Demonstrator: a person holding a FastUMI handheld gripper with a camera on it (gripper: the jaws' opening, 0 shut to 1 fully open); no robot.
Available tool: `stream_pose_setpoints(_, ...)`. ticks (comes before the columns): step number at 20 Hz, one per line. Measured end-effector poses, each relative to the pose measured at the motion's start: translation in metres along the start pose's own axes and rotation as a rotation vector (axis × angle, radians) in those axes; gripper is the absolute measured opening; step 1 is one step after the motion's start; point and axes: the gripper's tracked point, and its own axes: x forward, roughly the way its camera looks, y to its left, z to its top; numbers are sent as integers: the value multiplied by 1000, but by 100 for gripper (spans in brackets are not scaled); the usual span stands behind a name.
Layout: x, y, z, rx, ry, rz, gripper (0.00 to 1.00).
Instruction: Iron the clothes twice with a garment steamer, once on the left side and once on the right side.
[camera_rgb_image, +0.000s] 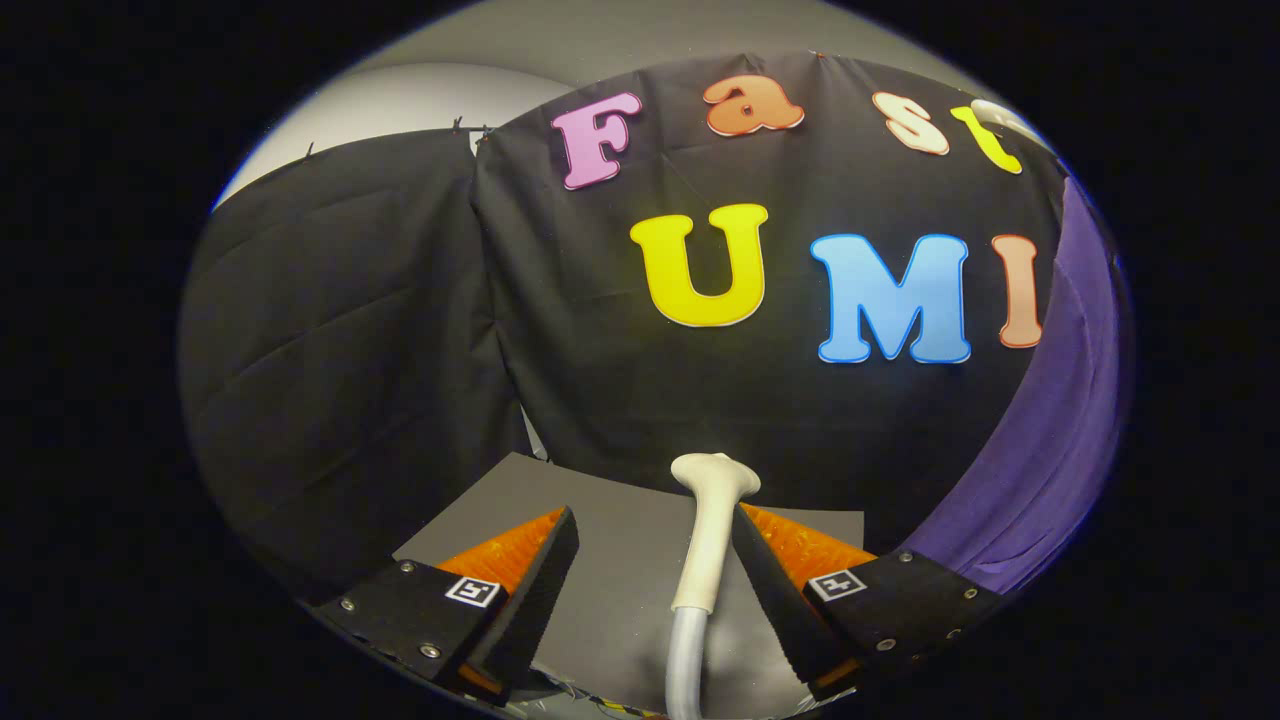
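Observation:
The garment steamer (708, 540) is a cream wand with a flared head. It stands upright between my fingers, with its grey hose (685, 660) running down below it. My gripper (654, 513) is open. The wand sits close against the right finger (765, 570), and a wide gap separates it from the left finger (540, 580). The purple garment (1050, 450) hangs to the right, beyond the right finger. Its upper part curves up along the booth's wall.
A grey board (620, 560) lies under and ahead of the fingers. Black cloth walls (350, 350) close off the space ahead and to the left. A pale wall (400, 100) rises above the cloth.

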Motion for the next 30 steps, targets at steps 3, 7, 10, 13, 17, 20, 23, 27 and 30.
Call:
stream_pose_setpoints(3,36,-16,-5,47,79,-6,95)
stream_pose_setpoints(7,75,-32,-25,84,192,-10,95)
stream_pose_setpoints(10,102,-50,-37,118,252,-17,94)
stream_pose_setpoints(13,123,-62,-57,157,317,-16,94)
stream_pose_setpoints(17,135,-61,-80,224,377,24,84)
stream_pose_setpoints(20,132,-59,-81,289,379,41,62)
stream_pose_setpoints(23,124,-57,-77,286,366,65,42)
stream_pose_setpoints(27,81,-39,-60,216,260,111,39)
stream_pose_setpoints(30,40,-30,-49,184,187,143,40)
